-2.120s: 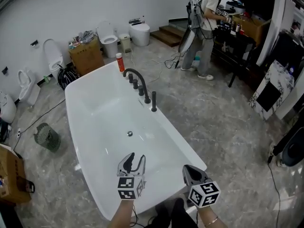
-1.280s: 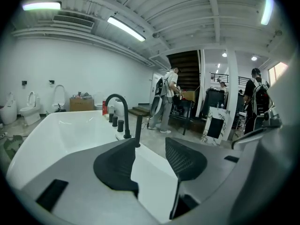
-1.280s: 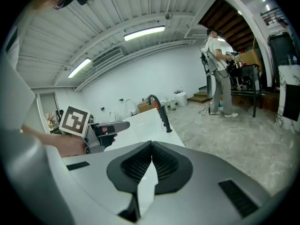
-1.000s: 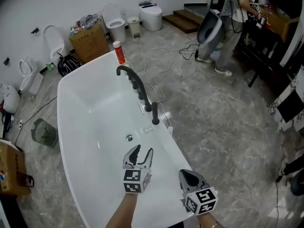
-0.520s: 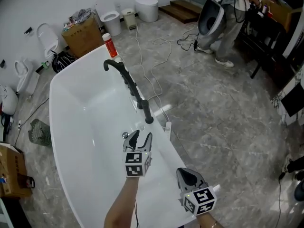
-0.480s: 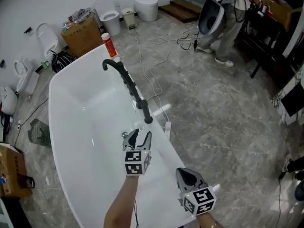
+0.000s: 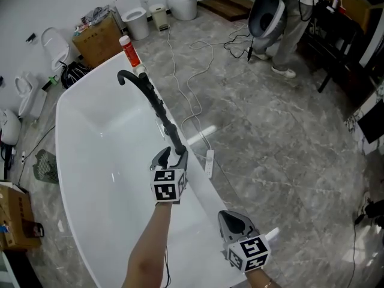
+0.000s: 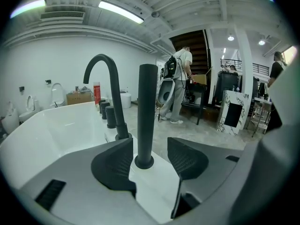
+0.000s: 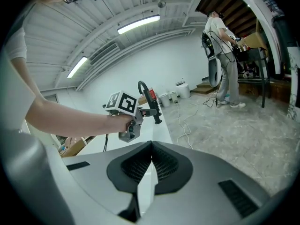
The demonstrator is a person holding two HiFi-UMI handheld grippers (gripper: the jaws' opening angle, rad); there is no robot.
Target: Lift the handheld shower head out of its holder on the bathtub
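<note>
"Left gripper view first: what sits between my jaws?"

"The shower head (image 8: 147, 111), a black rod standing upright in its holder (image 8: 144, 162) on the rim of the bathtub (image 7: 102, 155). Your left gripper (image 8: 150, 159) has just been opening. Its 2 pads (image 8: 115, 165) are spread wide with the foot of the rod between them, and neither pad presses on it."

"So I am at the end of the approach, with the grasp not yet made. And my right gripper (image 9: 151, 156)?"

"Jaws pressed together on nothing, low by the near end of the tub, well apart from the fittings."

"Then the rod is fully seated and none of the lift is done. I judge that the next move is to set the pads on the rod above the holder, close squarely on it, then draw it straight up along its own line."

"Mind the spout (image 8: 101, 62) and the knobs (image 8: 110, 116) just behind it in the same row. A tilted pull could bind the rod in its socket."

"Agreed. 1 hand should be enough for this."
</note>
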